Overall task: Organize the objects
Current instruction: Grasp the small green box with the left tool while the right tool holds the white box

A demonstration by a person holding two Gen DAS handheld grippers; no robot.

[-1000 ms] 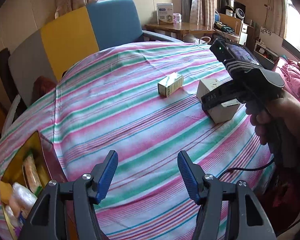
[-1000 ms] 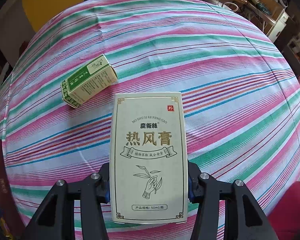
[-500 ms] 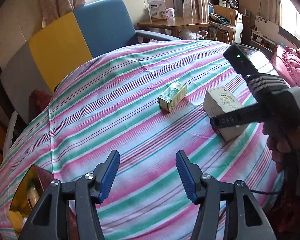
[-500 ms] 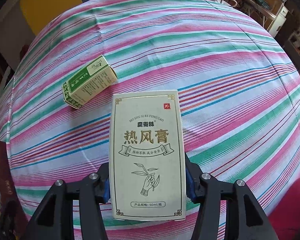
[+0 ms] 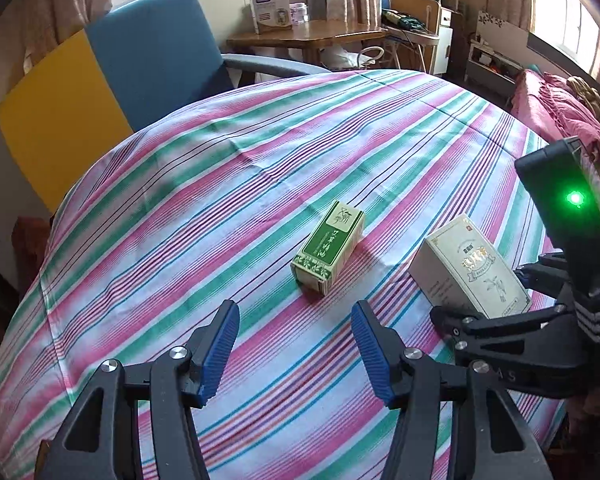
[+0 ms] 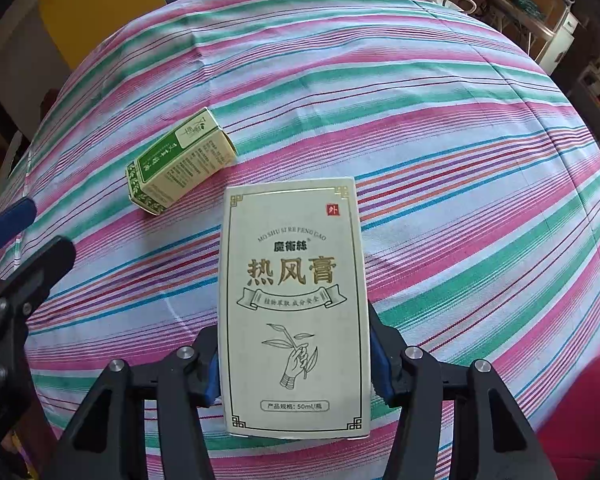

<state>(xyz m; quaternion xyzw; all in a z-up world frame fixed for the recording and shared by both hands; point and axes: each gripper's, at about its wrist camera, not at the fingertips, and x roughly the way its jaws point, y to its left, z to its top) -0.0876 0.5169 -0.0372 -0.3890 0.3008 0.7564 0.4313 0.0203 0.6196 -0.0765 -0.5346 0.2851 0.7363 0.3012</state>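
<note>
The cream ointment carton [image 6: 294,304] lies on the striped tabletop [image 6: 440,168], clamped by its long sides in the right hand-held gripper [image 6: 294,364]. It looks light, stiff and crushable. Just beside lies a green carton [image 5: 329,253]; the left hand-held gripper [image 5: 296,356] hangs apart, empty, its way unobstructed.
</note>
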